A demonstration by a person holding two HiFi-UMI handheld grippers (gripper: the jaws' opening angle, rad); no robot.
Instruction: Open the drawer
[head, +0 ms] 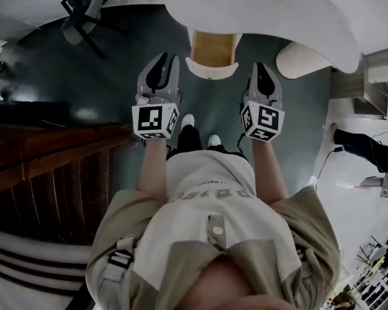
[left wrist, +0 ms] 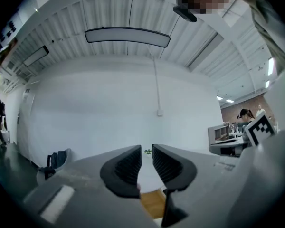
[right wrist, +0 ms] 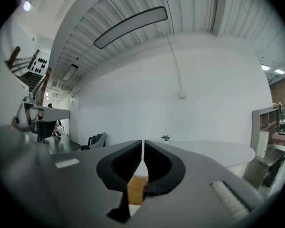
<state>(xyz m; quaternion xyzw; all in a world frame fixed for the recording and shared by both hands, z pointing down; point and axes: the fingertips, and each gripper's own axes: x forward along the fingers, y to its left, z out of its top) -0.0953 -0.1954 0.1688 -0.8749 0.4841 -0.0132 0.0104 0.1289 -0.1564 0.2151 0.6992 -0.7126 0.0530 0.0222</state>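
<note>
Both grippers are held out level in front of the person, over dark floor. In the head view my left gripper (head: 160,66) is left of my right gripper (head: 264,76). Ahead of them stands a large white table (head: 278,11). From under its near edge juts a wooden panel with a white front rim (head: 212,51); I cannot tell whether it is the drawer. My left gripper (left wrist: 147,151) shows a narrow gap with nothing in it. My right gripper (right wrist: 143,144) has its tips nearly touching and holds nothing. The wooden panel (right wrist: 137,189) shows below the right jaws.
A chair with a dark jacket (head: 81,8) stands far left. Dark wooden railings (head: 52,154) run along the left. A round white ribbed object (head: 301,60) sits right of the panel. Another person's leg (head: 362,144) is at the right; shelves (right wrist: 266,122) stand beyond.
</note>
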